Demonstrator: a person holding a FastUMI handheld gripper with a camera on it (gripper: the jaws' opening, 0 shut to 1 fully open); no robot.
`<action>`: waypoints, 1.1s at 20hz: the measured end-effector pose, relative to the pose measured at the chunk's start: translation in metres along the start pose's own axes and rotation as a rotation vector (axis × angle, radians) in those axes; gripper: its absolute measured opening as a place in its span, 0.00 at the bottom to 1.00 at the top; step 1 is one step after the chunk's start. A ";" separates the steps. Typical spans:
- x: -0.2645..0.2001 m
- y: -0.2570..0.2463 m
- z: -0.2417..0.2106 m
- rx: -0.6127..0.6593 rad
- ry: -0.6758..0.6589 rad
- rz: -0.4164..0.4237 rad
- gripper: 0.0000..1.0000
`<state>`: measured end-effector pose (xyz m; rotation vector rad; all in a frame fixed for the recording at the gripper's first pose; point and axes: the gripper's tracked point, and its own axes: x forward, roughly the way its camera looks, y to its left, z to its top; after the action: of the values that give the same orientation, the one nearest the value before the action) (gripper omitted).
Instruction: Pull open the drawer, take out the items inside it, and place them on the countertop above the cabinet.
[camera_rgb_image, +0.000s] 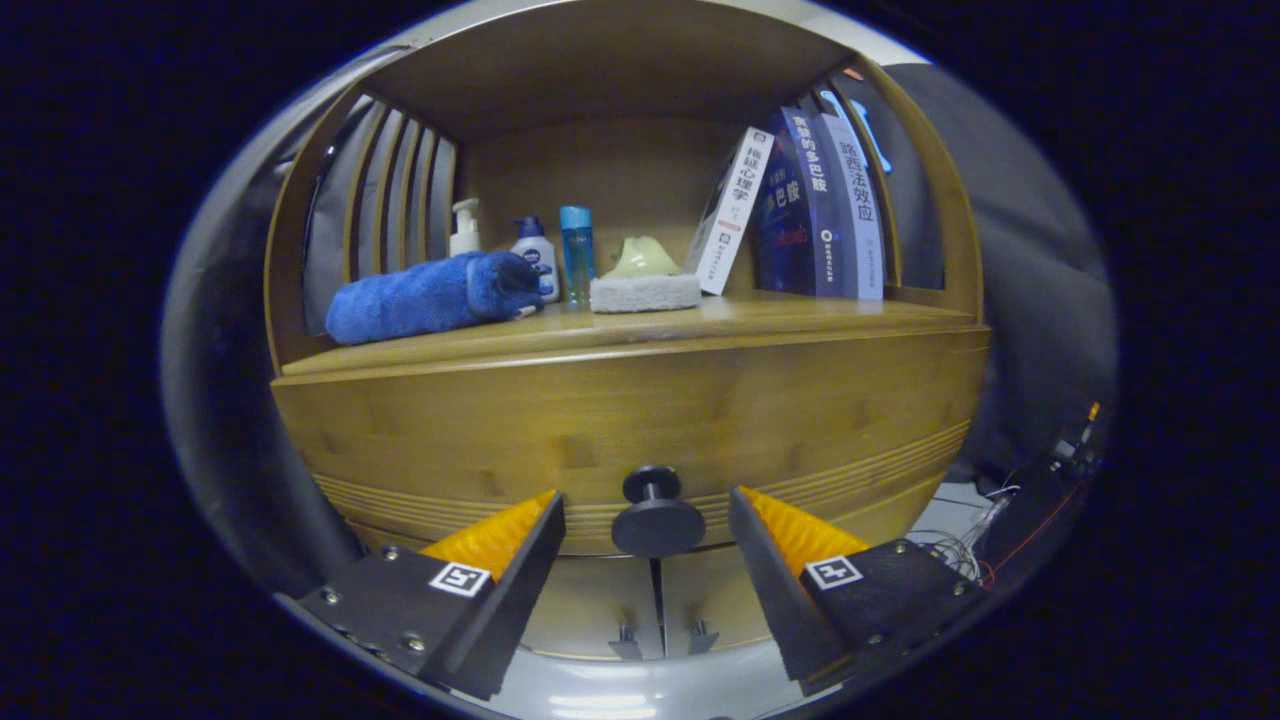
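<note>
My gripper (647, 545) has its fingers spread wide, holding nothing, with the knob (657, 517) sitting in the gap between the tips and touched by neither. The knob is a round disc on a short stem, and that stem points straight out of the drawer front (620, 430) toward me, so its long axis runs along my line of approach. The drawer front itself is a long wooden panel lying level, running side to side behind the knob, and it looks flush with the cabinet, so the drawer is shut. What is inside it I cannot see.

Above the knob, over the drawer front, is the countertop (800, 312). On it, up and off to one side of the knob, lie a rolled blue towel (425, 295), three bottles (535, 255), and a pale slipper-like thing (645, 278) nearly straight above. Books (815, 205) lean further along on the other side. Below the knob two cabinet doors (655, 605) meet at a seam.

This fits a drawer not yet opened or one closed again after emptying; I cannot tell which.

Risks, if I close on the knob: gripping the disc's rim rather than behind it on the stem could let the fingers slide off. Pulling at an angle off the stem's axis could jam the drawer. The countertop has little bare space, so anything set down could knock the bottles over.
</note>
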<state>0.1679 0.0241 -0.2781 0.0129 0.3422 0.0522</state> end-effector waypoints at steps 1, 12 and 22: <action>-0.006 -0.002 0.001 -0.001 -0.001 -0.005 0.99; -0.093 -0.017 0.033 0.023 -0.065 -0.039 0.99; -0.169 -0.007 0.070 0.028 -0.113 -0.040 0.98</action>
<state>0.0325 0.0075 -0.1551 0.0367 0.2304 0.0070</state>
